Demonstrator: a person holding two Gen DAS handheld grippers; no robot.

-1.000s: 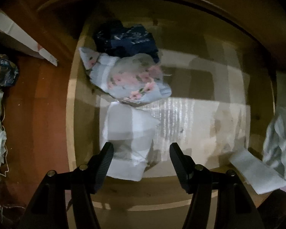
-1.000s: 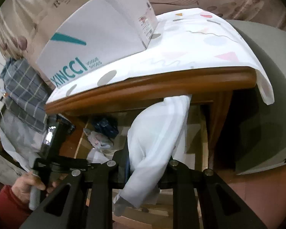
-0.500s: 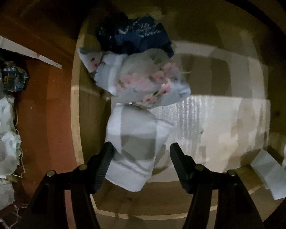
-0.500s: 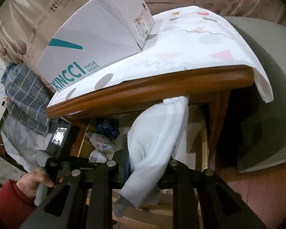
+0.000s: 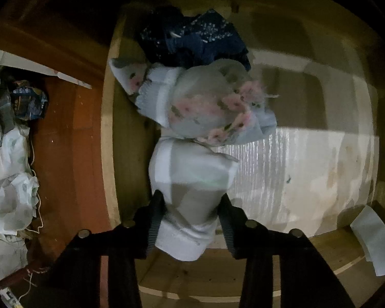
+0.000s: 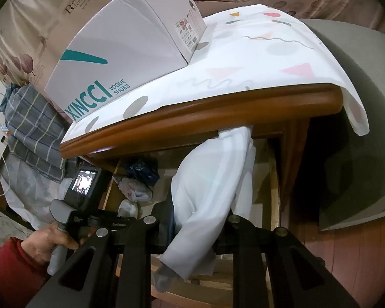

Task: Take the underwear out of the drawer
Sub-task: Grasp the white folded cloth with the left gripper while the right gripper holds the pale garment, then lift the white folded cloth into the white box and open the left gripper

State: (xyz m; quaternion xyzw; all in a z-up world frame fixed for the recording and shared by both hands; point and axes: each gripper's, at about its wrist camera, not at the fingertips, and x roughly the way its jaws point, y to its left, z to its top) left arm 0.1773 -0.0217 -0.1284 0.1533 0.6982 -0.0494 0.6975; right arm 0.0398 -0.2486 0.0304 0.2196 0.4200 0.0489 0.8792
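Observation:
The wooden drawer (image 5: 107,154) stands pulled out, and the left wrist view looks straight down into it. Three pieces of underwear lie along its left side: a dark blue one (image 5: 192,38) at the back, a floral one (image 5: 208,107) in the middle and a white one (image 5: 192,164) nearest. My left gripper (image 5: 191,200) straddles the white underwear; its jaws are closing and both pads press the cloth, which is pinched narrow between them. My right gripper (image 6: 195,220) is shut on a white cloth (image 6: 213,174) that hangs from under the table top, above the drawer's right side.
A pale paper liner (image 5: 295,174) covers the drawer floor. On the table lies a patterned cover (image 6: 256,59) with a shoe box (image 6: 131,59) on it. Plaid fabric (image 6: 30,120) and crumpled white cloths (image 5: 7,179) lie left of the drawer. A person's hand (image 6: 46,246) grips the left tool.
My left gripper has come down over the white underwear and its jaws have narrowed from wide apart onto the cloth. The right gripper and its white cloth have stayed put.

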